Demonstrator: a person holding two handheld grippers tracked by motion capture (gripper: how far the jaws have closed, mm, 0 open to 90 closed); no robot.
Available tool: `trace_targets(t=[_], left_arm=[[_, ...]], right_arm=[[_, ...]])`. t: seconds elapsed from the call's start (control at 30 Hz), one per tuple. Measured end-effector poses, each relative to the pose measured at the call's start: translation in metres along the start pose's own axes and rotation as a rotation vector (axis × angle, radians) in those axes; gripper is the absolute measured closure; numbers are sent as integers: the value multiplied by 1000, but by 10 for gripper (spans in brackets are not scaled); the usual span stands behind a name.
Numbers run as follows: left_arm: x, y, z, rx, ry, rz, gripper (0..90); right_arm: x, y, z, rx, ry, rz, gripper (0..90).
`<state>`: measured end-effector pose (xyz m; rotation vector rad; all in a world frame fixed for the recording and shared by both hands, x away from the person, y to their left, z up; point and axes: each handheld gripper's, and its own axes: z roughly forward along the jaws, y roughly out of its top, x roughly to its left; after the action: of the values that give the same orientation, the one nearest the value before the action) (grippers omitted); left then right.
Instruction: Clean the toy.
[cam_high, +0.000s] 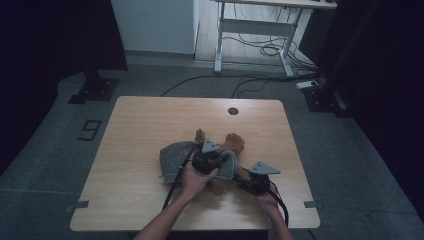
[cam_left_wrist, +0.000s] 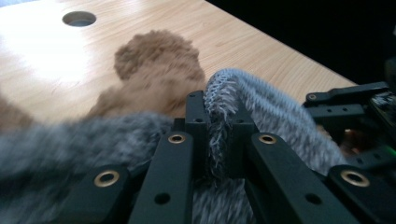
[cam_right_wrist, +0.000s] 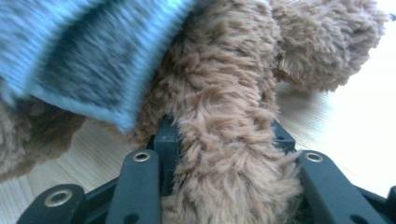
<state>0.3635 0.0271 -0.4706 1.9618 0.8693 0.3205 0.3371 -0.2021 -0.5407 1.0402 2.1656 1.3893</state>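
The grey knit top (cam_left_wrist: 261, 100) is pinched by the left tongs (cam_left_wrist: 217, 121), the teddy (cam_right_wrist: 224, 140) by the right tongs (cam_right_wrist: 224, 135); next it needs pulling down

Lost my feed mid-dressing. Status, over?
Left gripper shut on grey knit garment. Right gripper shut on teddy bear limb. Table otherwise unobstructed.

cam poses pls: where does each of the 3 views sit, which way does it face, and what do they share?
High view: above the person's side, looking forward and down on the table; forearms, left gripper, right gripper.
Left gripper view: on the left gripper, jaws pinching the grey knit.
Right gripper view: on the right gripper, jaws clamping the teddy bear's limb.
Shared: knit, bear, tabletop.
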Motion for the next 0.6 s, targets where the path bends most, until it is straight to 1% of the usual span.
trace_targets(t=[0.03, 0.07, 0.1, 0.13, 0.17, 0.23, 0.27, 0.37, 0.43, 0.5, 0.53, 0.6], left_arm=[[1, -3, -6, -4, 22, 14, 828], [3, -7, -16, -6, 67, 39, 828], [6, -12, -24, -4, 97, 51, 827], [12, -18, -32, -4, 112, 50, 827], [17, -24, -40, -15, 112, 35, 827], [24, -34, -53, -37, 97, 18, 830], [25, -39, -60, -56, 97, 19, 832], [22, -47, -80, -107, 133, 40, 831], [25, -49, -93, -136, 168, 44, 830], [32, -53, -101, -142, 179, 19, 830], [37, -56, -105, -141, 193, 4, 829], [45, -63, -109, -122, 216, -18, 829]], right_arm=[[0, 0, 1, 2, -6, 5, 594], [1, 0, 1, 2, -11, 9, 595], [1, 1, 1, 2, -19, 18, 596], [1, 1, 1, 3, -25, 25, 596], [1, 1, 1, 4, -26, 29, 596], [2, 2, 1, 4, -26, 36, 596], [3, 2, 2, 4, -26, 31, 597], [7, 2, 3, 15, -36, 20, 598], [5, 1, 3, 13, -34, 24, 598], [4, 0, 3, 12, -28, 33, 598], [4, 0, 3, 12, -27, 33, 598], [4, 0, 3, 13, -27, 34, 598]])
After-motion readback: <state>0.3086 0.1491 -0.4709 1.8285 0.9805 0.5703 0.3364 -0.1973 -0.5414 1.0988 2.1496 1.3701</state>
